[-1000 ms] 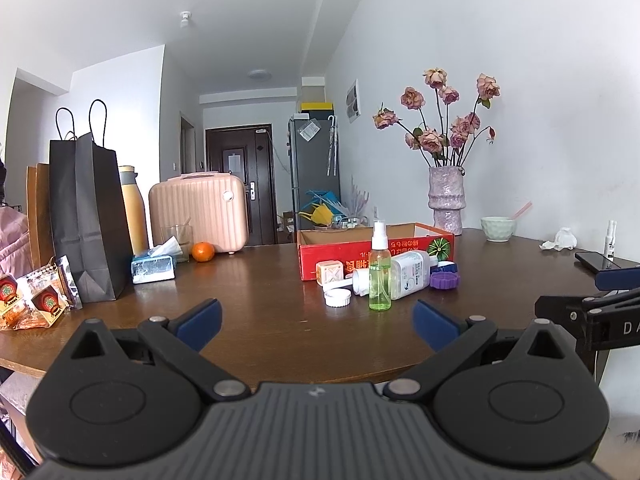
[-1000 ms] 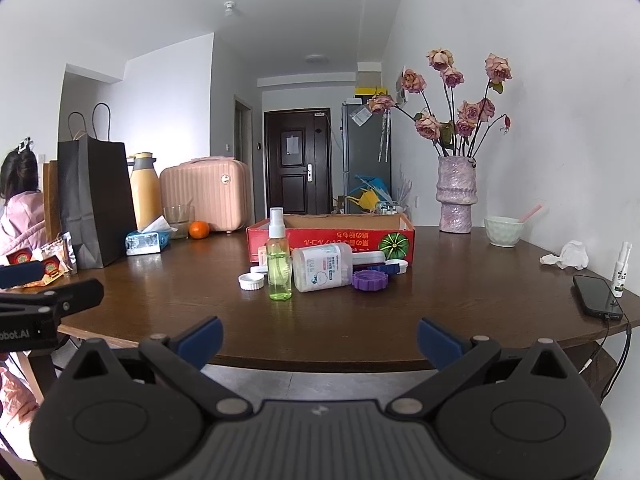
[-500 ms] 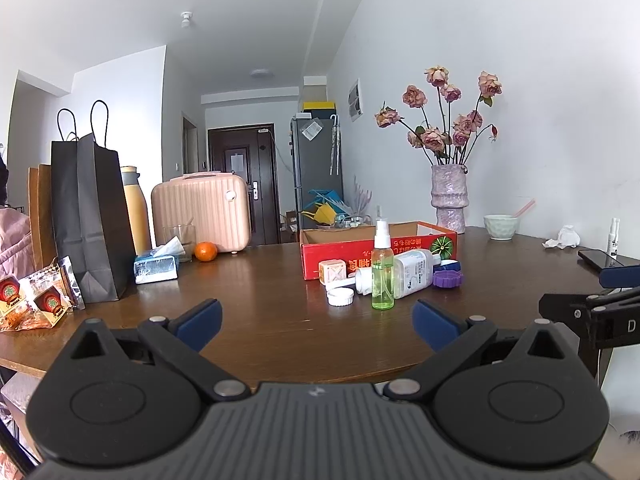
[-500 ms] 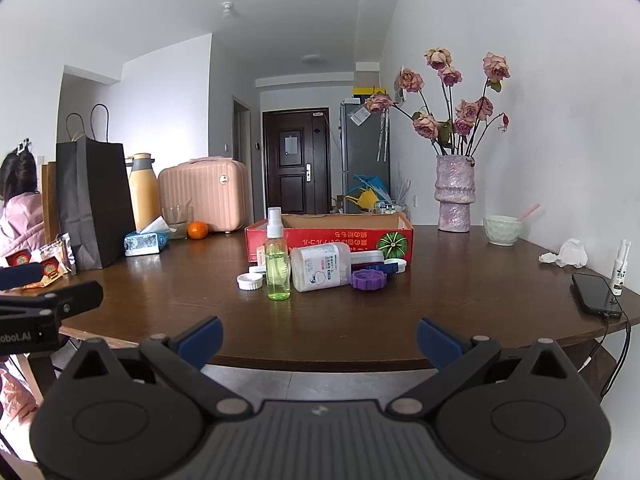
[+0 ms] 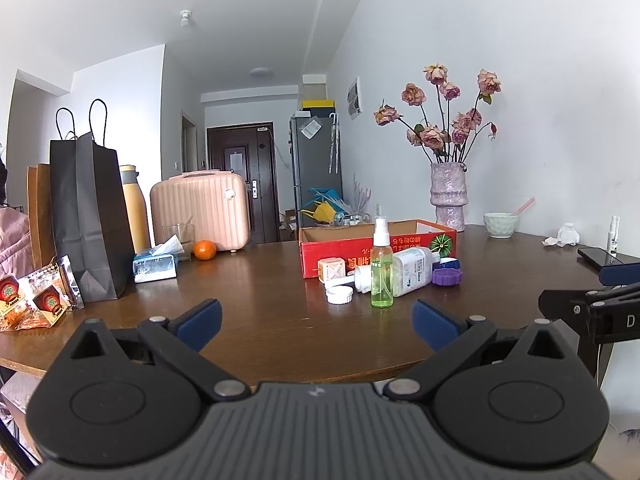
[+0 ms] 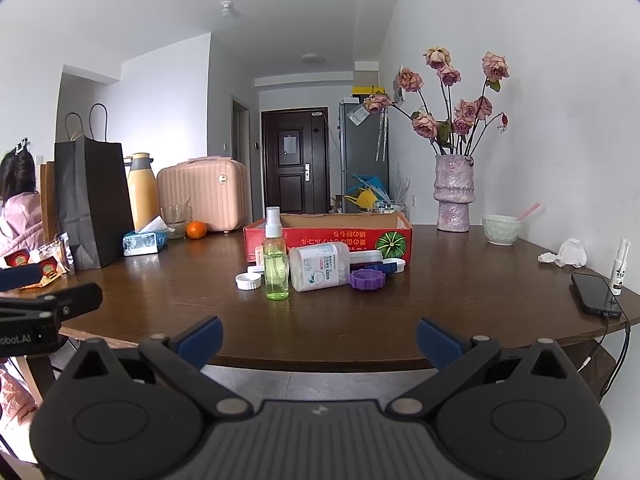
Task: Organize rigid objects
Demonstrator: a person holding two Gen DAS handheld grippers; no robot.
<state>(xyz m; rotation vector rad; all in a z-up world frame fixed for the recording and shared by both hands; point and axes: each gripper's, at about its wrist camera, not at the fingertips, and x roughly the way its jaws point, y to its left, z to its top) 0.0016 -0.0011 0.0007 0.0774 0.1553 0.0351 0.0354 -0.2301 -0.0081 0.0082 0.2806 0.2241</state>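
A red cardboard box [image 5: 404,246] [image 6: 360,236] stands open near the middle of the brown table [image 5: 260,304]. In front of it stand a green spray bottle [image 5: 381,274] [image 6: 276,264], a white jar lying on its side [image 5: 412,270] [image 6: 320,268], a purple lid [image 5: 447,277] [image 6: 367,279], a white lid [image 5: 339,294] [image 6: 248,281] and a small cube [image 5: 331,270]. My left gripper [image 5: 316,322] is open and empty at the table's near edge. My right gripper [image 6: 319,334] is open and empty, short of the edge.
At the left stand a black paper bag [image 5: 90,220], a yellow flask [image 6: 142,192], a pink case [image 5: 202,210], a tissue pack [image 5: 155,266], an orange [image 5: 205,249] and snack packets [image 5: 36,300]. A vase of roses [image 6: 454,196], a bowl [image 6: 502,229] and a phone [image 6: 596,294] stand at the right.
Both grippers have shifted very slightly; the objects on the table have not moved and both grippers stay open.
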